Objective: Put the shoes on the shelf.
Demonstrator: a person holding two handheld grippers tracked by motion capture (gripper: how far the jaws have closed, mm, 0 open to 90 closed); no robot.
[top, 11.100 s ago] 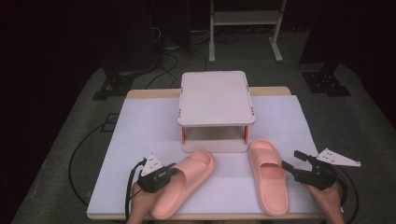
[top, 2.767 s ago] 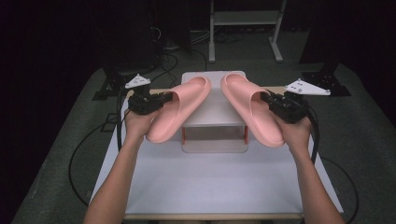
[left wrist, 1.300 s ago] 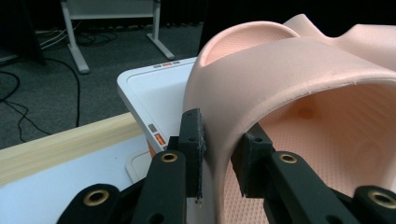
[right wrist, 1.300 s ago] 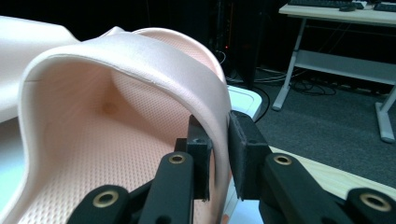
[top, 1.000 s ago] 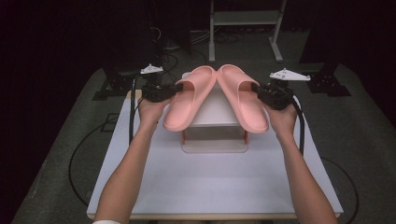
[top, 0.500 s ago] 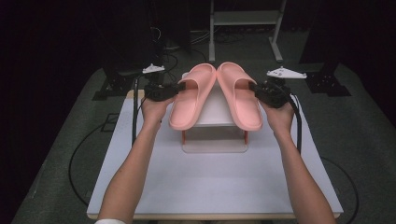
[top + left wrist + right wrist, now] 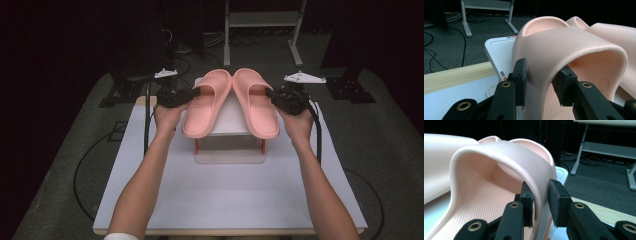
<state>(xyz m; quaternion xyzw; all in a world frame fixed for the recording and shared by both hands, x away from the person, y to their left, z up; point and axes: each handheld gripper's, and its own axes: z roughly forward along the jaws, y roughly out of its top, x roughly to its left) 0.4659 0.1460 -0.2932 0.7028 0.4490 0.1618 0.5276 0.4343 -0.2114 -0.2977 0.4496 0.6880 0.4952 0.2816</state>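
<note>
Dark room, white desk (image 7: 225, 190) mid-frame with a small white rack (image 7: 229, 117) at its centre. Both pink slides sit side by side on top of the rack: left slipper (image 7: 206, 102) and right slipper (image 7: 256, 102), heels overhanging toward the bottom of the frame. Left gripper (image 7: 541, 82) and right gripper (image 7: 539, 202) each straddle a strap edge; their fingers have just been opening, with gaps visible at the pads, so the grip looks released. Likely moulded foam: light, springy, matte, not slippery or fragile. Strap band is the best hold; it flexes under pinch.
</note>
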